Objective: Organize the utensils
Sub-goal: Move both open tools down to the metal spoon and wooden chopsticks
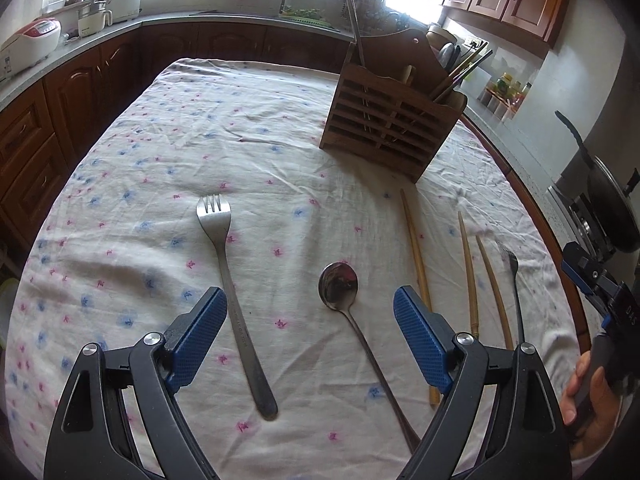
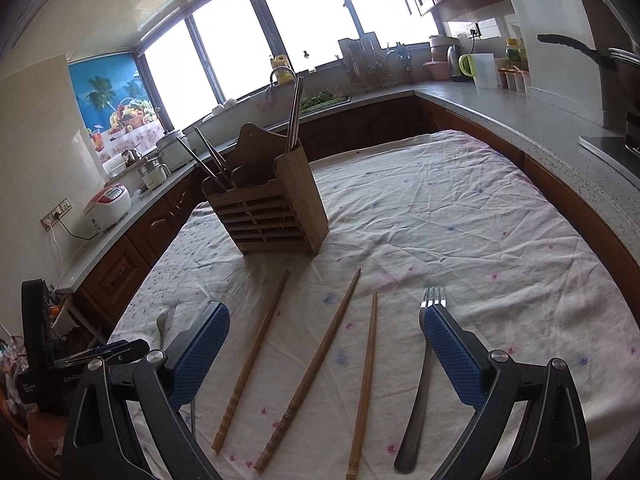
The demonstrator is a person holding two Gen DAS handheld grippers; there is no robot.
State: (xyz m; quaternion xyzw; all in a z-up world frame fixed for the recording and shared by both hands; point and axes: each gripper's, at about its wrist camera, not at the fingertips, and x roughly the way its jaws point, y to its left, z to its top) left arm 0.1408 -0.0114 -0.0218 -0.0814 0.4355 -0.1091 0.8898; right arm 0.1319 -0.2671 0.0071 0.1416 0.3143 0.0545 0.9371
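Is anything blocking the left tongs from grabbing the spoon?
No. The left tongs are open right above the spoon, and only bare tablecloth lies around it. The fork sits beside it, apart.

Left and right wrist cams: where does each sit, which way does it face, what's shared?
Left wrist: on the left hand-held gripper, jaws open, angled down at the fork and spoon; the right hand shows at the edge.
Right wrist: on the right hand-held gripper, jaws open, angled down at three wooden chopsticks and a second fork.
Shared: the wooden utensil holder and floral tablecloth.
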